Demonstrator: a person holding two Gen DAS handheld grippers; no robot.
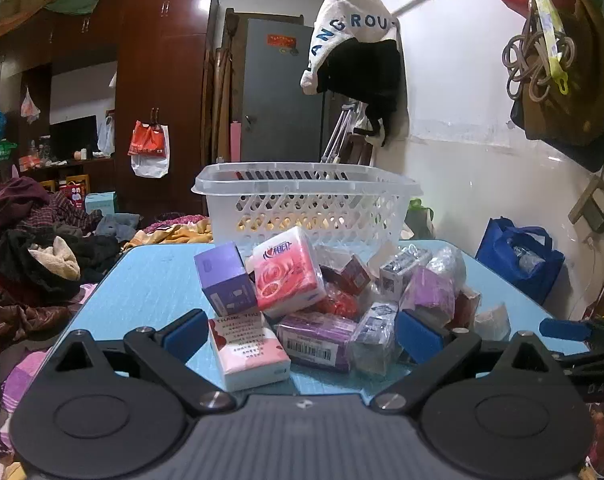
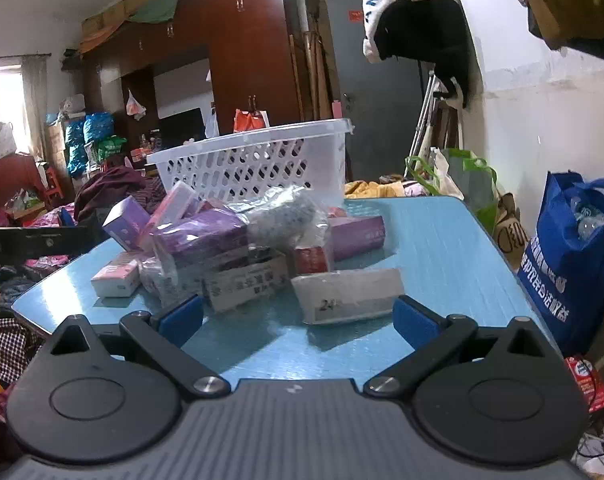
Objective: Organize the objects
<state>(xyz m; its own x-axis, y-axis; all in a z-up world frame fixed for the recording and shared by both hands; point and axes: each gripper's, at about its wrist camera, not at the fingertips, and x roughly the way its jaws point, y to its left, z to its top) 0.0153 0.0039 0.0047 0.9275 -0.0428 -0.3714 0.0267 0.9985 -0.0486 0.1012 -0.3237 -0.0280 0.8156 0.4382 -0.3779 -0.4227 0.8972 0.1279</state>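
On the blue table [image 1: 150, 276], the pile [image 1: 326, 304] sits near, basket [image 1: 302, 208] behind it at the far edge. Both grippers, left [image 1: 302, 338] and right [image 2: 298, 316], gape wide, holding nothing. Risk: loose stacking, so pulling one box likely topples neighbours; slick wrapped packs may slip.

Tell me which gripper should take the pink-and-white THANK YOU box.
Left. The THANK YOU box lies right between the left gripper's open jaws. From the right gripper, also open, it sits far off on the pile's other side.
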